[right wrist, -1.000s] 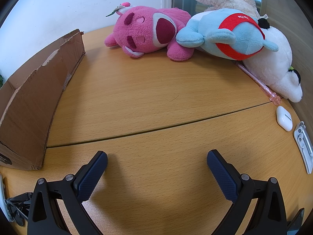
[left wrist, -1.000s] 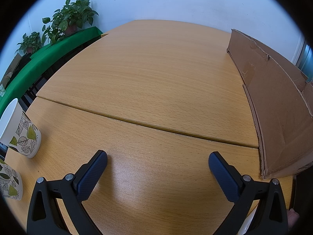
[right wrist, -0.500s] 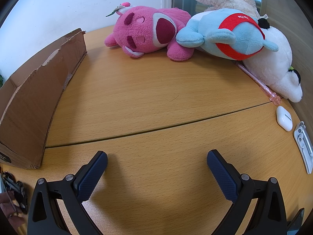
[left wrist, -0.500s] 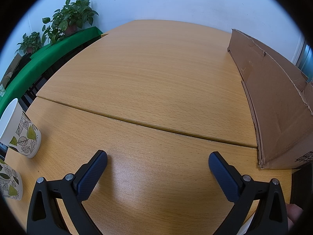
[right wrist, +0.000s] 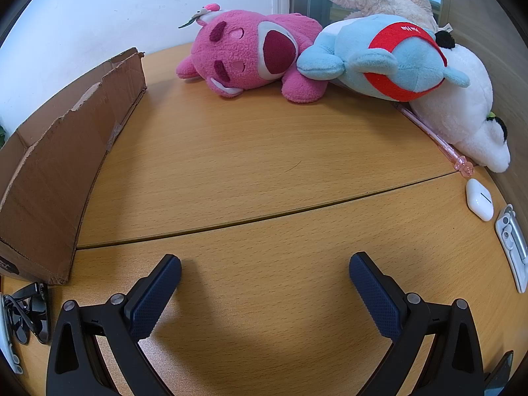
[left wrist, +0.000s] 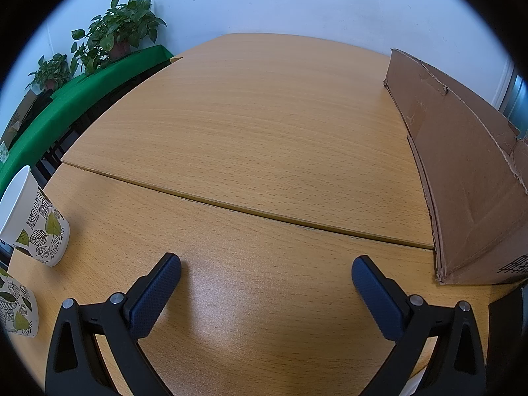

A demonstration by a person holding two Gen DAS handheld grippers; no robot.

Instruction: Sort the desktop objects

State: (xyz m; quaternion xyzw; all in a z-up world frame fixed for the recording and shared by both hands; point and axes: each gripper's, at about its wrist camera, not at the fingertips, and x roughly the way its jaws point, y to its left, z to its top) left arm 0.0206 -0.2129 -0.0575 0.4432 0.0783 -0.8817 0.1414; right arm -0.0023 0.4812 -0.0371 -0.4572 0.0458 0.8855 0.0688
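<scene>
Cardboard box [left wrist: 462,165] shifted a bit vs 1 s ago: in left wrist view its near corner sat slightly farther and to the left, and black printing [left wrist: 514,265] on its near face came into view at bottom right. That move was done by 0.5 s ago; no further shift after. Sunglasses [right wrist: 31,313] at bottom left of right wrist view moved farther in, ending just beside the box's near corner and showing more fully. Person's hand, seen w/ them 0.5 s ago, was gone from both views.
</scene>
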